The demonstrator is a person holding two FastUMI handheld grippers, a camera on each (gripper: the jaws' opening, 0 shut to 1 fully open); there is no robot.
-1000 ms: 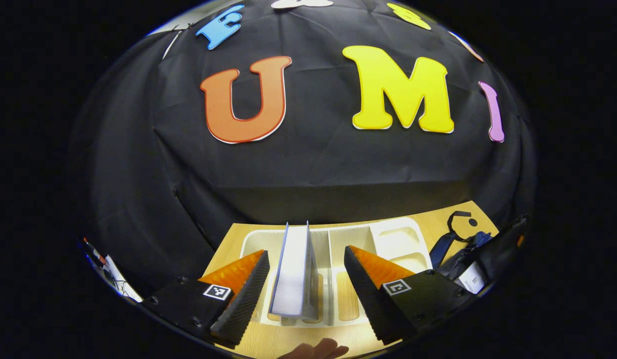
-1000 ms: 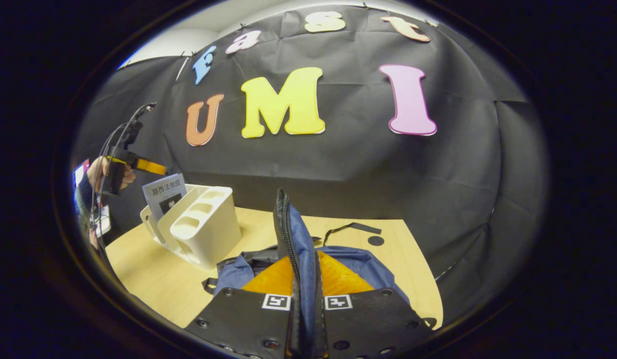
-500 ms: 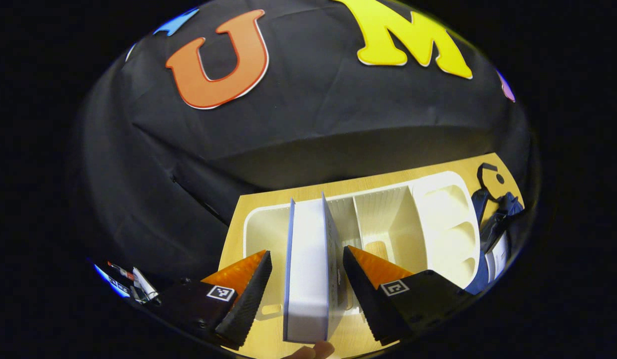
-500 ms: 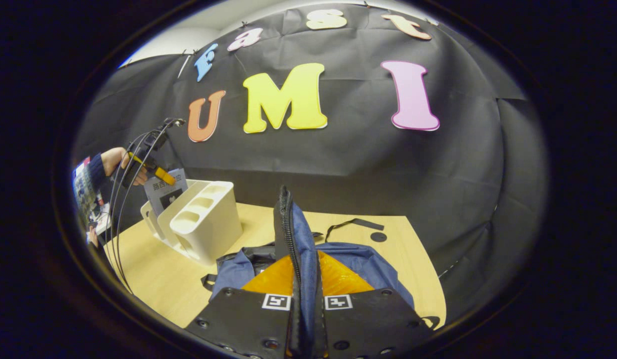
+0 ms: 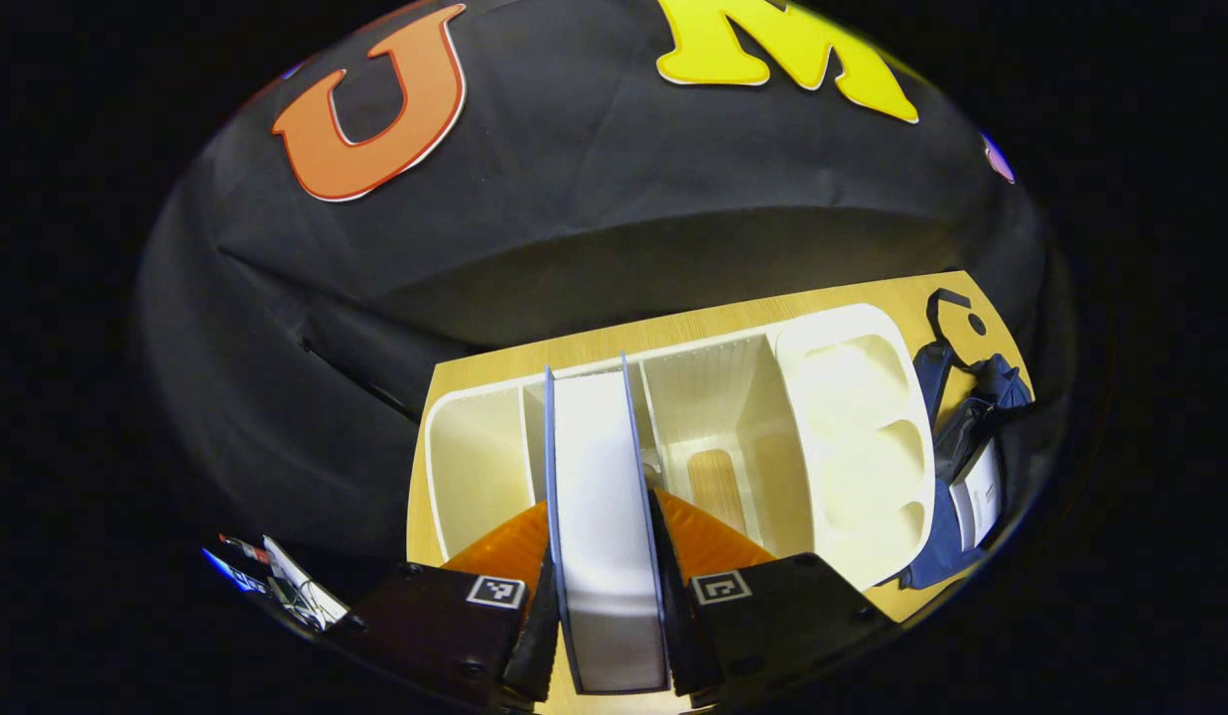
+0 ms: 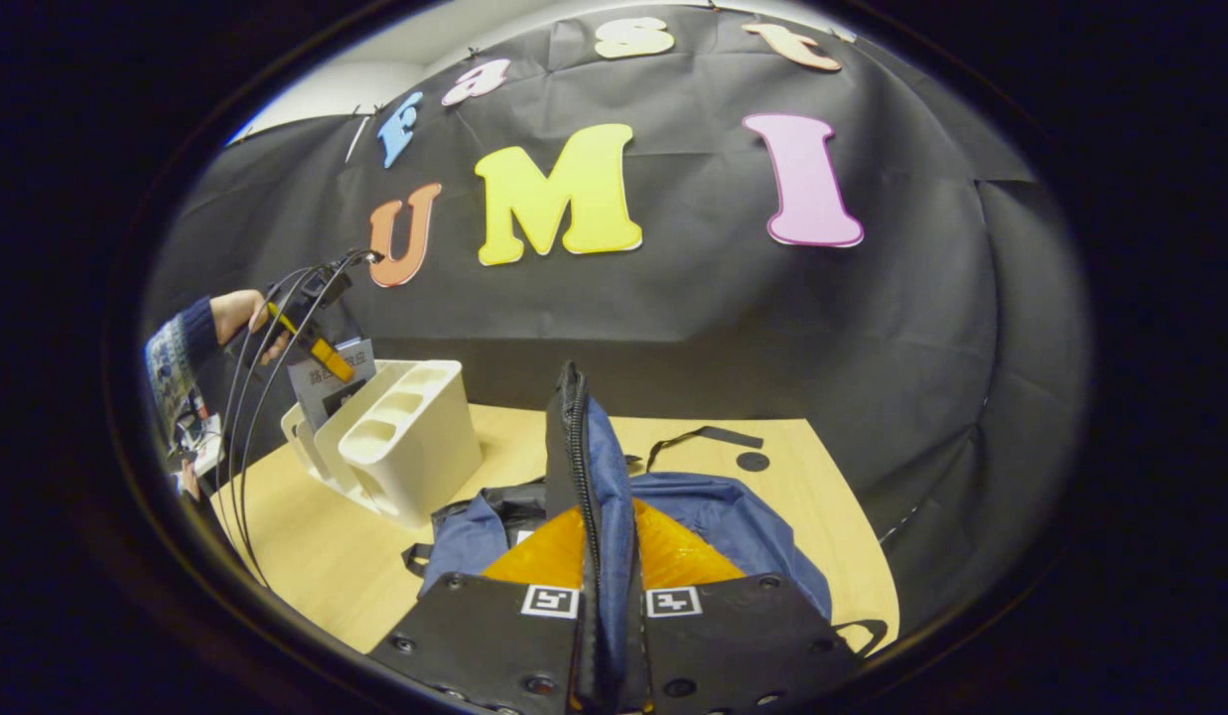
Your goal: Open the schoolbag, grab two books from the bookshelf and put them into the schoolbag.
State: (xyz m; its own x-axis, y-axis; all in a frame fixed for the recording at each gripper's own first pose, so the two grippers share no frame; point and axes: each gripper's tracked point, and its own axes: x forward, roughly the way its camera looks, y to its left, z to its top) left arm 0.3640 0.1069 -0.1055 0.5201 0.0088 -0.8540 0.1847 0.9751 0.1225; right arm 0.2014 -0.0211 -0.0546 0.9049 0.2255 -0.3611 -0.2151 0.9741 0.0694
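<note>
Clamping book (image 5: pixel 606 516), left hand-held gripper (image 5: pixel 604 636) astride

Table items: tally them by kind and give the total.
book: 1
bookshelf: 1
schoolbag: 1
Total: 3

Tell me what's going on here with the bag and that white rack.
A person works two grippers. The left hand-held gripper is shut on a book standing upright in the white bookshelf. The right hand-held gripper pinches the blue schoolbag's zippered flap, holding it up so the bag on the wooden table is open.
</note>
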